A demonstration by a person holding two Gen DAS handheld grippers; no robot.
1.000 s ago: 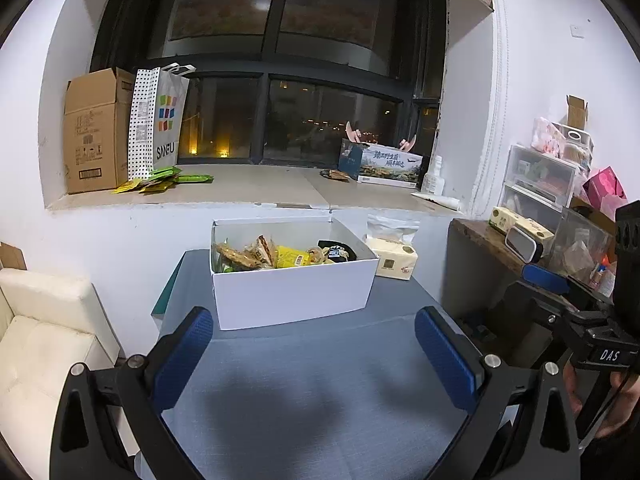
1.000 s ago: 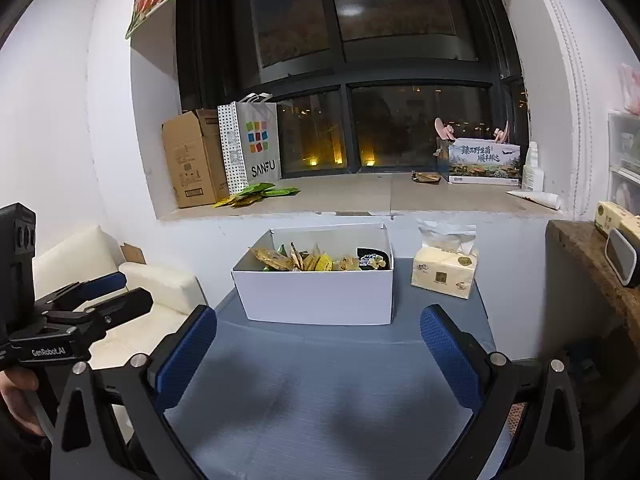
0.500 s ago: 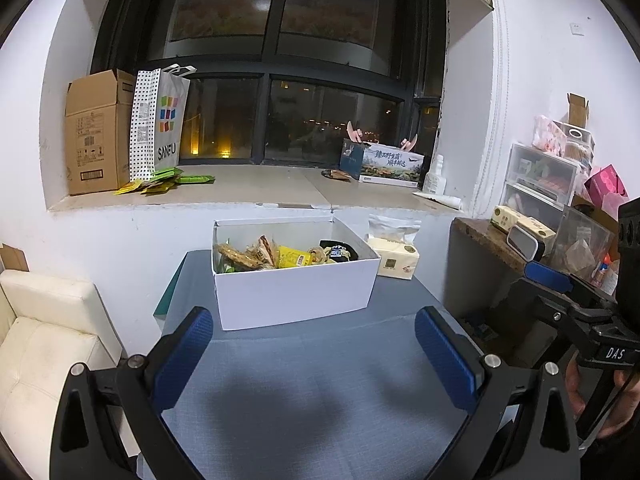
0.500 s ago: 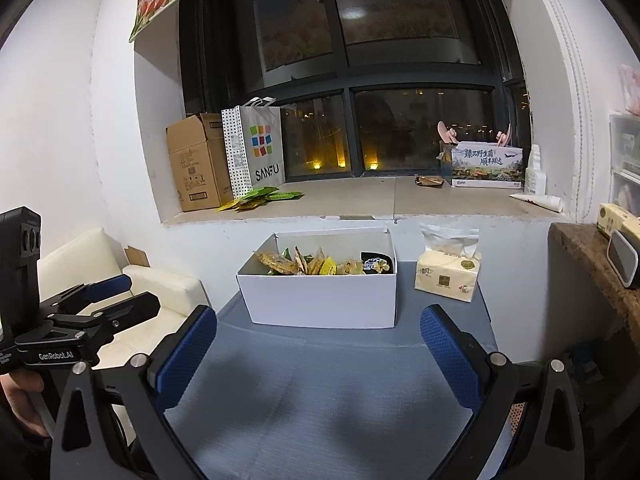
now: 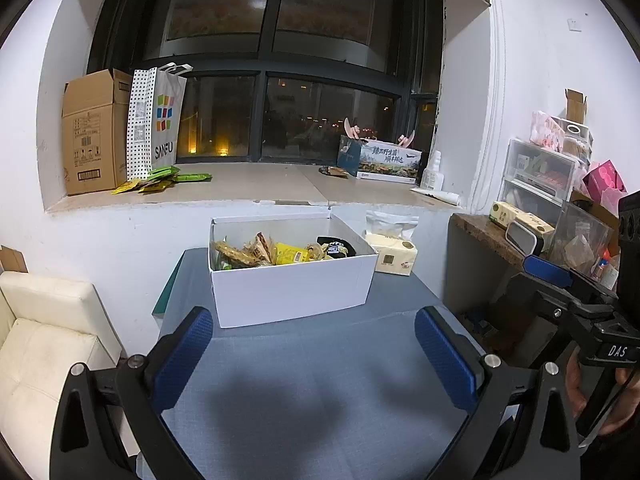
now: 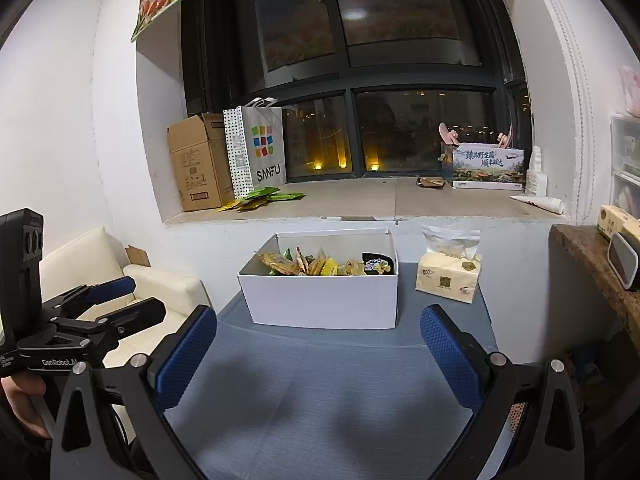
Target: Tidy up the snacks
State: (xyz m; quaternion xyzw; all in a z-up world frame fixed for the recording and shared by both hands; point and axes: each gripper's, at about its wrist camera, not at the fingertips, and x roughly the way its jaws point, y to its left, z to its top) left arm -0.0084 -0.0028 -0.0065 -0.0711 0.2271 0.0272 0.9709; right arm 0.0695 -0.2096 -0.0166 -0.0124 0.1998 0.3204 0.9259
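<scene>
Grey counter (image 5: 320, 380) under a dark window carries one white box (image 5: 292, 292) of snacks (image 5: 280, 254) at 12 o'clock from both of my hand-held grippers, its long axis running 9 to 3. Left hand-held gripper (image 5: 314, 356) and right hand-held gripper (image 6: 318, 354) are both spread wide and empty; neither looks clearly nearer. One tissue pack (image 6: 448, 282) sits at 3 o'clock of the box.

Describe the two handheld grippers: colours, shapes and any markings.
Both are matte black frames with silver screw heads. The left gripper and the right gripper each end in two fingers with blue, dimpled pads. From the side, the right one's body reads "DAS" in white and the left one's reads "GenRobot.AI". Each carries a boxy black camera block.
</scene>
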